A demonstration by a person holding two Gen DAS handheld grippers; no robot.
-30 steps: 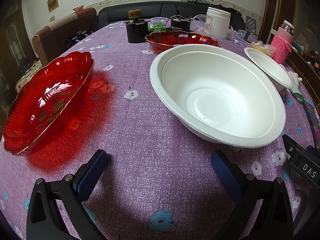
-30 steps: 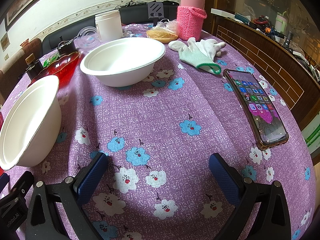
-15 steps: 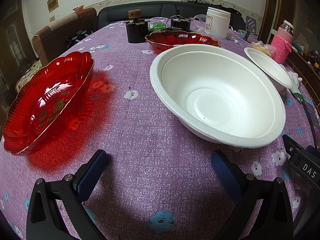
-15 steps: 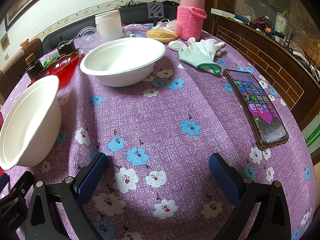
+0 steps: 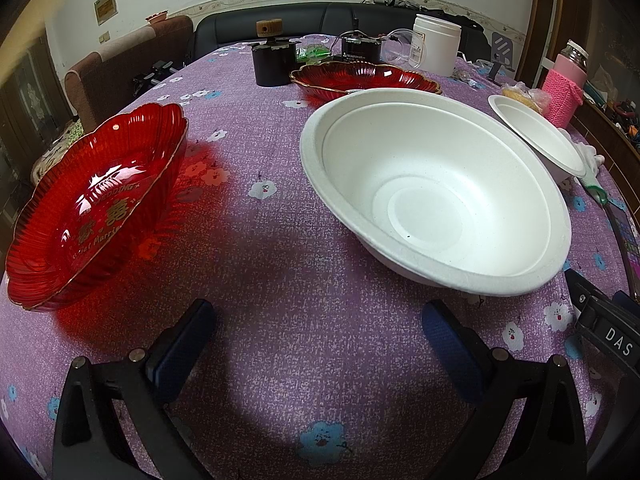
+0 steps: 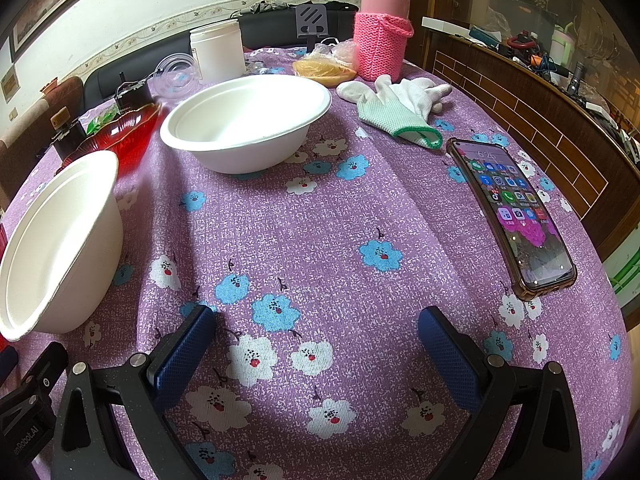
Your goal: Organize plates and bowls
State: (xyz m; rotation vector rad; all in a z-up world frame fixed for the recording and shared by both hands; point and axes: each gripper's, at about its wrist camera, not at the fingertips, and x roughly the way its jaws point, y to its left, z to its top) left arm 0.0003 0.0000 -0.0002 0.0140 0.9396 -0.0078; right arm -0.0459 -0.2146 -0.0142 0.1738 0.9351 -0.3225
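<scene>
Resting low over bare purple tablecloth (image 5: 304, 216), left tool (image 5: 316, 320) agape, right tool (image 6: 316, 324) agape, white bowl (image 5: 436, 196) rim just ahead

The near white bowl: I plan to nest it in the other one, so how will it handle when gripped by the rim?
The near white bowl looks like thin moulded pulp, probably light. Its rim may flex under the pads. Empty, it could slide on the tablecloth.

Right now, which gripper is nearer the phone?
Right. The phone lies just ahead of the right gripper, off its right side; the left gripper sits farther left, beyond the near white bowl.
</scene>
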